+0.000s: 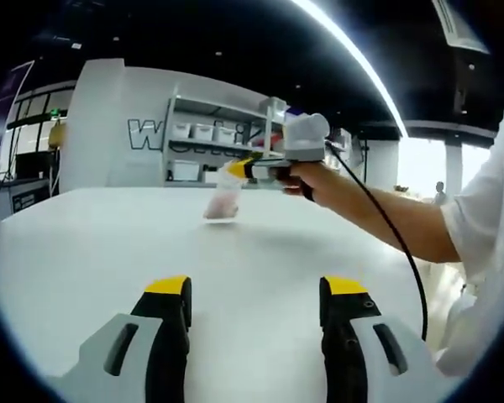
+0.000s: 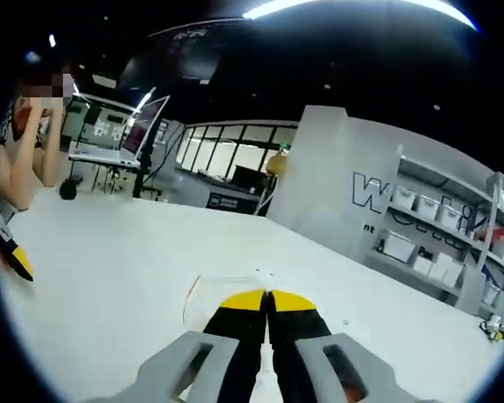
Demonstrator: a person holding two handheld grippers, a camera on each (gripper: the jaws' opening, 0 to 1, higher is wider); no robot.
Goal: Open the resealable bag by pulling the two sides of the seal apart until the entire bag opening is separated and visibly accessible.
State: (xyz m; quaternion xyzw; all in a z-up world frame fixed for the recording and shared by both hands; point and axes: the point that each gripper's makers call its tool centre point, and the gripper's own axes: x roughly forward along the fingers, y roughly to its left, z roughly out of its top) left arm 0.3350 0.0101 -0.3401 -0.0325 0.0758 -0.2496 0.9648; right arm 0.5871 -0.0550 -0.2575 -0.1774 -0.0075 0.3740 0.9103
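The left claw (image 1: pixel 254 311) with its black jaws and yellow tips is spread wide and holds nothing; it hangs just over the big white bench (image 1: pixel 84 252). Farther away in the left gripper view, the right claw (image 1: pixel 238 169) is up above the bench, held by a person's hand (image 1: pixel 307 178) with a black cable trailing from it. That claw is pinched onto the top edge of the small clear resealable plastic bag (image 1: pixel 222 201), and the bag hangs down from it, with its bottom near or on the bench; I cannot tell which. In the right gripper view the right claw (image 2: pixel 267 300) has its two yellow tips pressed tight together, and the thin clear bag (image 2: pixel 223 285) sticks out from between them. Only one claw has the bag so far, so I think the job is just starting. The seal looks shut, though it is too small to be sure. The left claw has yet to grab the other side of the top, and then the two sides must be pulled apart all the way along. On the white wall (image 1: pixel 97 126) behind the shelves there are big dark letters that begin with "W"; the rest is hidden.
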